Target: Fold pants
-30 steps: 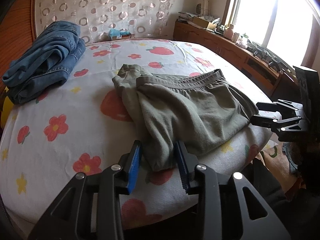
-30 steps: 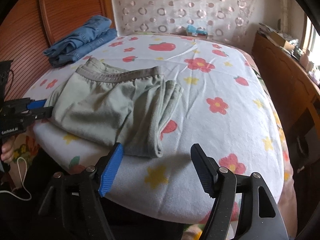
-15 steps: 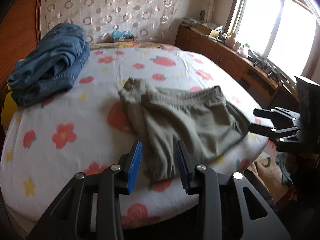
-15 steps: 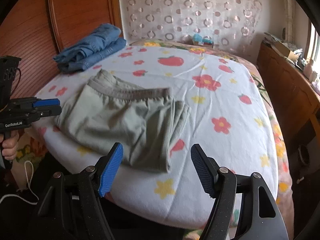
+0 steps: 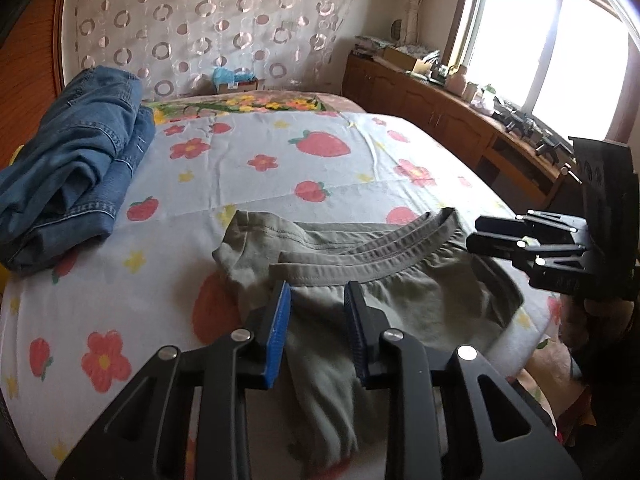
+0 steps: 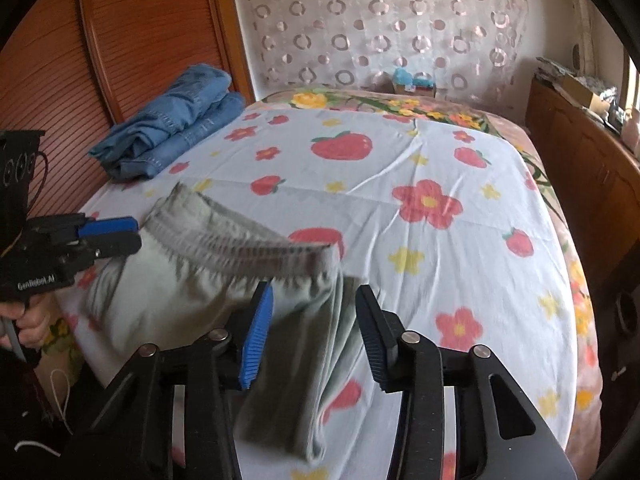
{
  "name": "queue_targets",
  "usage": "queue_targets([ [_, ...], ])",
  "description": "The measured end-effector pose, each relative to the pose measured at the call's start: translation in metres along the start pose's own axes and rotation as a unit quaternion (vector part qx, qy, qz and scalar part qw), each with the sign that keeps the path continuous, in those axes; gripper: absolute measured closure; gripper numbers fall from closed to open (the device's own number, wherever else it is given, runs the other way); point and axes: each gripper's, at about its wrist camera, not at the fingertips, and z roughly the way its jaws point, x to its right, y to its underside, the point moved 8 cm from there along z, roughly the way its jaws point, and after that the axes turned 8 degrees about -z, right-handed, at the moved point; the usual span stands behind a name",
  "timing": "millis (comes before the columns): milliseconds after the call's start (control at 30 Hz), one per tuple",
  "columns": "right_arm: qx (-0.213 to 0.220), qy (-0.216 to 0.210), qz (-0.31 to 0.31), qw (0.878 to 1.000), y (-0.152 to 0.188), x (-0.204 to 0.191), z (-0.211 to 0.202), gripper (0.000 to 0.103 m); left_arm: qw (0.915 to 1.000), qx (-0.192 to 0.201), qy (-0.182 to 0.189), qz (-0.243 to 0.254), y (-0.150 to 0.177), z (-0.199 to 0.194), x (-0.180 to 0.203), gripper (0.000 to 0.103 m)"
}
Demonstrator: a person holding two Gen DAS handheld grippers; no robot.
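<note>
Grey-green pants (image 5: pixel 400 300) (image 6: pixel 180 292) lie folded near the front edge of the flowered bed sheet (image 5: pixel 280 160) (image 6: pixel 440 260), elastic waistband on the far side. My left gripper (image 5: pixel 318 314) is over their left part, its jaws closing with bunched cloth filling the gap. My right gripper (image 6: pixel 316 320) is over their right part, jaws also closing, with a fold of cloth between the pads. The waistband looks blurred and raised in the right wrist view. Each gripper shows in the other's view: the right gripper (image 5: pixel 520 240) and the left gripper (image 6: pixel 108 234).
Folded blue jeans (image 5: pixel 72 160) (image 6: pixel 176 132) sit at the bed's far left by the wooden headboard (image 6: pixel 140 40). A wooden sideboard (image 5: pixel 440 120) (image 6: pixel 580 160) with clutter runs along the right under the window. A person's hand (image 6: pixel 28 320) holds the left gripper's handle.
Both grippers have moved forward over the pants toward the waistband. Their jaws have narrowed, the right one more. The cloth between them has bunched and the waistband has lifted.
</note>
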Motion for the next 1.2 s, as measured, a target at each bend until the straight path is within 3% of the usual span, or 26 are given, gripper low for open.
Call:
queue_targets([
  [333, -0.007, -0.003, 0.006, 1.000, -0.004, 0.005, 0.018, 0.065, 0.9999, -0.010, -0.011, -0.001, 0.002, 0.012, -0.005, 0.077],
  [367, -0.008, -0.006, 0.006, 1.000, -0.004, 0.005, 0.018, 0.070, 0.9999, -0.013, -0.011, 0.001, 0.004, 0.014, -0.005, 0.077],
  [400, -0.010, -0.014, 0.005, 1.000, -0.003, 0.003, 0.019, 0.084, 0.9998, -0.014, -0.013, 0.004, 0.005, 0.015, -0.005, 0.077],
  [500, -0.001, -0.013, -0.005, 1.000, -0.003, 0.001, 0.016, 0.097, 0.9997, -0.014, -0.016, 0.008, 0.006, 0.016, -0.007, 0.077],
  [633, 0.039, -0.016, 0.008, 0.999, -0.010, 0.003, 0.001, 0.099, 0.9998, -0.013, -0.014, 0.002, 0.007, 0.016, -0.007, 0.077],
  [767, 0.030, -0.007, 0.007, 1.000, -0.007, 0.005, 0.007, 0.099, 0.9998, -0.011, -0.014, 0.004, 0.006, 0.015, -0.007, 0.077],
  [967, 0.018, -0.002, 0.014, 1.000, -0.002, 0.008, 0.014, 0.099, 0.9996, 0.019, -0.007, 0.022, -0.009, 0.001, 0.006, 0.094],
  [1200, 0.053, 0.017, 0.016, 0.998, -0.013, 0.013, -0.001, 0.099, 0.9983, 0.051, 0.005, 0.027, -0.035, -0.014, 0.017, 0.098],
])
